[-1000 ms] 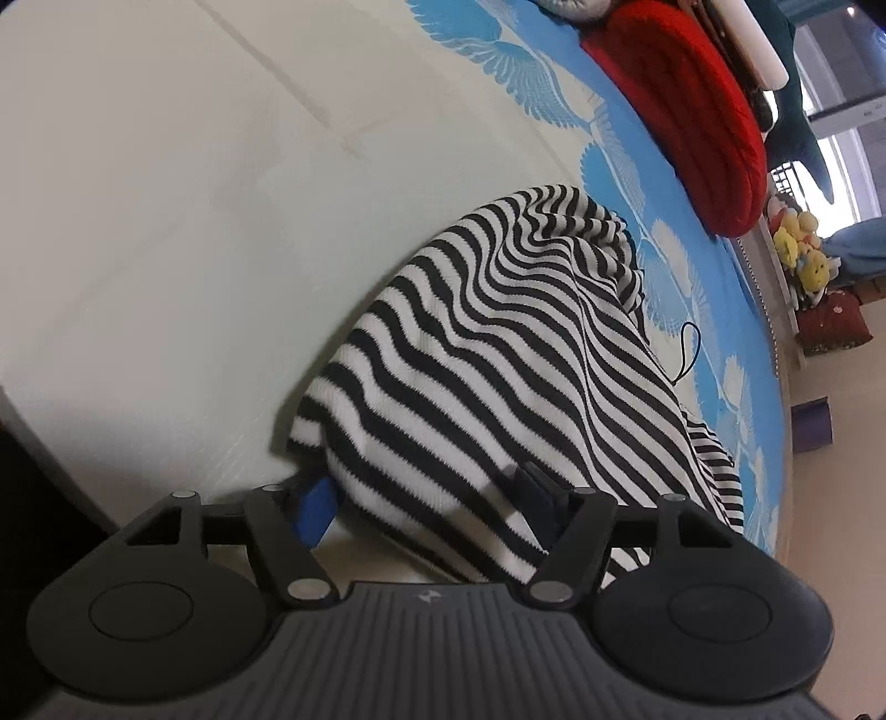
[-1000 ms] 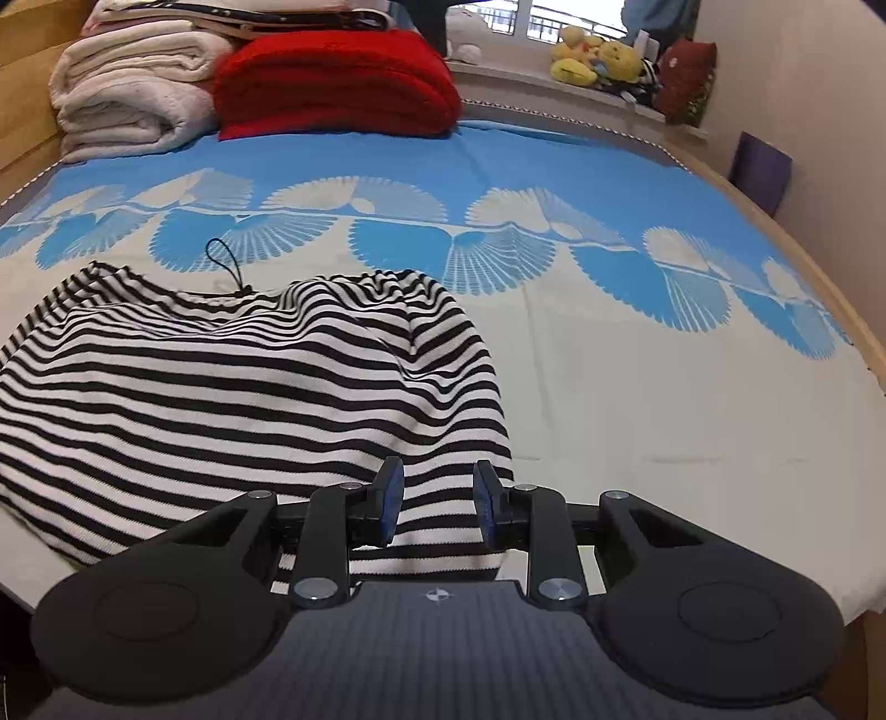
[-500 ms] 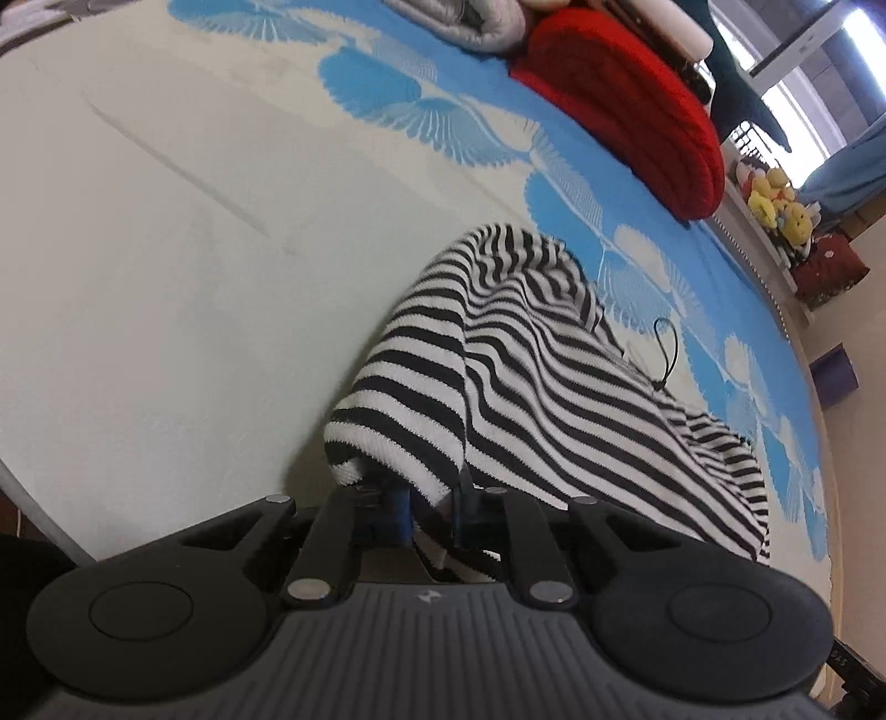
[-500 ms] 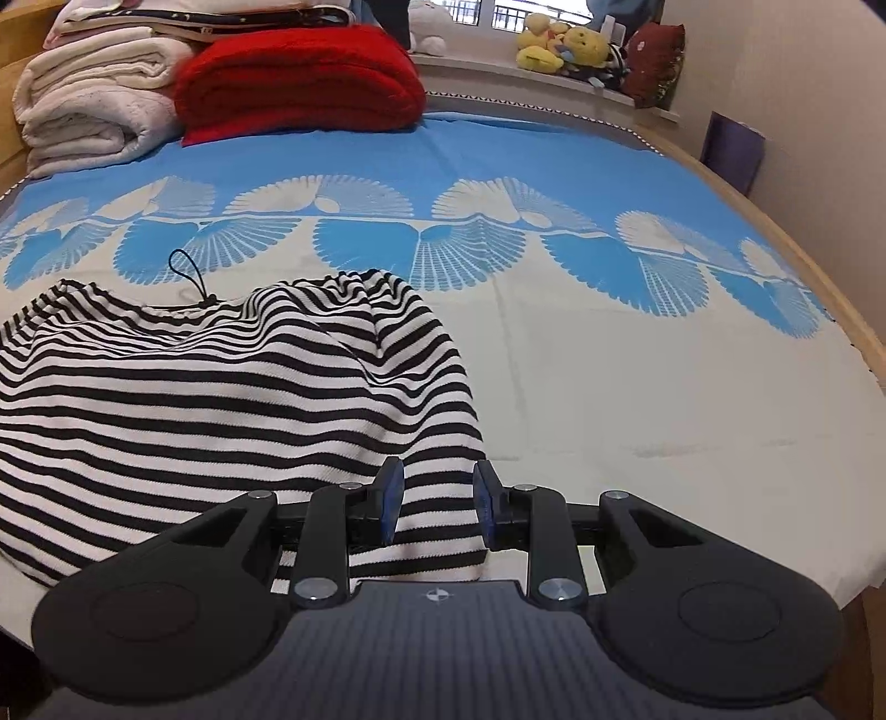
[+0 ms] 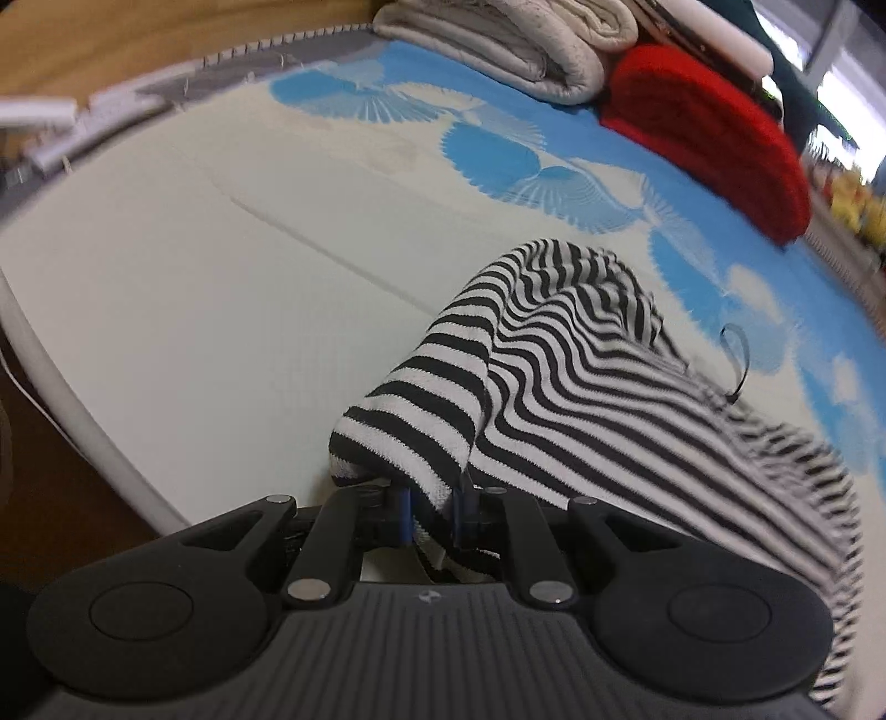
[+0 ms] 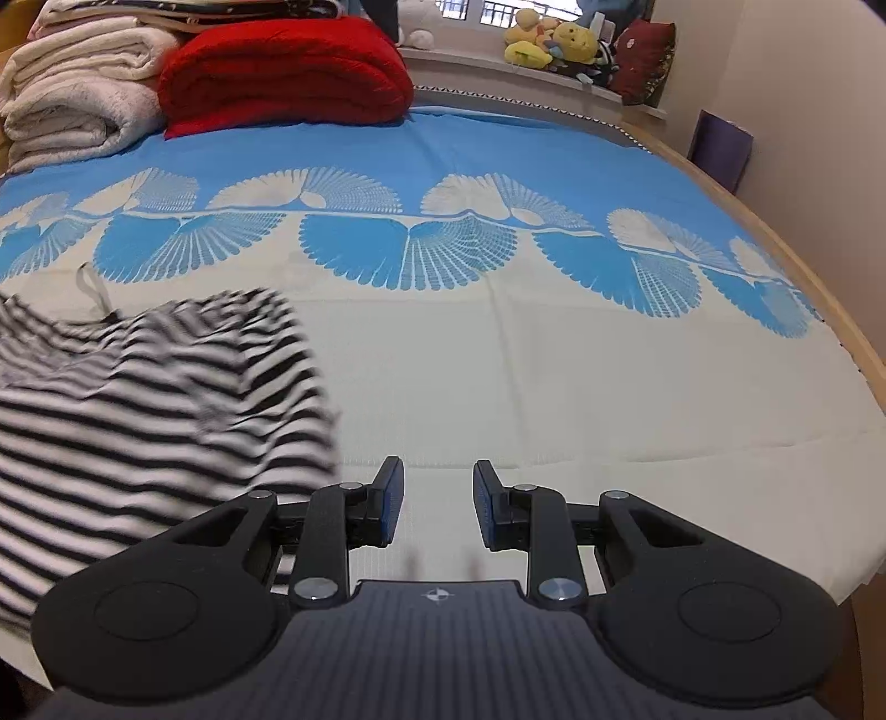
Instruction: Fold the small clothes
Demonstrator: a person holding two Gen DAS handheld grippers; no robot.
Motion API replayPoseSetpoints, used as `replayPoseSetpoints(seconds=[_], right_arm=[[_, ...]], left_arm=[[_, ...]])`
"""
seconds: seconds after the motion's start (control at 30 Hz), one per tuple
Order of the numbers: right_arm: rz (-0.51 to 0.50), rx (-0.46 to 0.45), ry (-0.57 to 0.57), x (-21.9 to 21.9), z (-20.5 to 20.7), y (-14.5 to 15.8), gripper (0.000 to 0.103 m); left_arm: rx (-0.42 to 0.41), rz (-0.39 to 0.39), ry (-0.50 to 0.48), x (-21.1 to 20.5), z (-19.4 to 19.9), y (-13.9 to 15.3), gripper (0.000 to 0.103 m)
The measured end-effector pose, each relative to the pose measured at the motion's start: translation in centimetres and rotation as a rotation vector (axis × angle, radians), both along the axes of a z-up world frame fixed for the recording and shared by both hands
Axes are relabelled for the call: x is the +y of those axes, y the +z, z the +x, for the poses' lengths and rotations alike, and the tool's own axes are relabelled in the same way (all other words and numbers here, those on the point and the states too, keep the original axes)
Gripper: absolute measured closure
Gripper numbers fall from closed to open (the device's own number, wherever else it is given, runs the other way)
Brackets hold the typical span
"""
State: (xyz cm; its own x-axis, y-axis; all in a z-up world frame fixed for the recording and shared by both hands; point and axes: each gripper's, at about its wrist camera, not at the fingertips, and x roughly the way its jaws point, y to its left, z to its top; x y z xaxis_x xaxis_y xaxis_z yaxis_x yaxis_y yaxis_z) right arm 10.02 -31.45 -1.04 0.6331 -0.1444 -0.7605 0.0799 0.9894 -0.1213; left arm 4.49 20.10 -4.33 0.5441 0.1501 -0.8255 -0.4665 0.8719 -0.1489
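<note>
A black-and-white striped knit garment (image 5: pixel 581 376) lies on the bed with a thin black cord loop (image 5: pixel 736 360) at its far side. My left gripper (image 5: pixel 432 518) is shut on the garment's near corner, which is lifted and bunched over the fingers. In the right wrist view the garment (image 6: pixel 138 399) lies blurred at the left. My right gripper (image 6: pixel 437 507) is open and empty over bare sheet, just right of the garment's edge.
The bed sheet (image 6: pixel 498 360) is cream near me and blue with fan prints farther off. Folded cream towels (image 6: pixel 72 105) and a red blanket (image 6: pixel 288 72) are stacked at the far side. Plush toys (image 6: pixel 554 44) sit on the sill. The bed edge (image 5: pixel 83 421) runs at left.
My left gripper closed on the garment's corner and lifted it, swinging left. The garment slid left, out from between my right gripper's fingers, which now stand over bare sheet.
</note>
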Motion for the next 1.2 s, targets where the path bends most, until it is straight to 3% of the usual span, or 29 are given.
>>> replayPoseSetpoints(seconds=[0.1,0.2,0.27,0.37,0.53,0.6,0.73,0.8,0.83,0.9,0.97,1.07,1.2], right_arm=[[0.022,-0.015,-0.032,-0.7,0.2,0.4,0.075],[0.053,-0.037,-0.081,-1.9,0.2,0.9,0.075],[0.051,-0.064,-0.111,-2.6,0.0,1.4,0.075],[0.052,-0.111,-0.141,-3.6,-0.5,2.2,0.075],[0.100,-0.171,-0.166,-5.3,-1.7,3.2,0.075],[0.120,-0.188,-0.170,-5.8,-2.1,3.4,0.075],[0.205,-0.208,-0.172,-6.7,-2.5,3.7,0.075],[0.255,-0.201,-0.158,-6.6,-2.4,3.6,0.075],[0.286,-0.194,-0.144,-6.6,-2.3,3.5,0.075],[0.355,-0.165,-0.101,-6.2,-2.1,3.2,0.074],[0.431,-0.099,-0.048,-5.8,-1.7,2.5,0.074],[0.513,0.013,-0.004,-4.7,-0.7,0.8,0.074],[0.579,0.154,0.018,-3.4,0.5,-1.5,0.067]], left_arm=[[-0.018,0.143,-0.068,-2.6,0.2,2.1,0.090],[-0.158,0.288,-0.239,-8.1,0.3,6.0,0.090],[-0.253,0.284,-0.351,-11.9,0.2,8.2,0.090],[-0.344,0.198,-0.549,-18.6,0.0,10.1,0.090],[-0.418,0.211,-0.945,-31.2,-2.0,8.4,0.090],[-0.362,0.173,-1.090,-35.3,-2.7,5.8,0.090],[-0.095,0.079,-1.292,-39.1,-2.4,-0.1,0.081],[-0.074,0.051,-1.300,-37.8,-2.4,0.2,0.076],[-0.101,0.014,-1.290,-36.2,-2.4,1.1,0.059],[-0.155,-0.052,-1.255,-32.6,-2.3,3.1,0.039],[-0.190,-0.058,-1.208,-29.1,-2.0,4.7,0.039],[-0.184,0.039,-1.141,-25.8,-0.2,5.6,0.039],[-0.146,0.036,-1.025,-22.6,1.9,3.6,0.039]])
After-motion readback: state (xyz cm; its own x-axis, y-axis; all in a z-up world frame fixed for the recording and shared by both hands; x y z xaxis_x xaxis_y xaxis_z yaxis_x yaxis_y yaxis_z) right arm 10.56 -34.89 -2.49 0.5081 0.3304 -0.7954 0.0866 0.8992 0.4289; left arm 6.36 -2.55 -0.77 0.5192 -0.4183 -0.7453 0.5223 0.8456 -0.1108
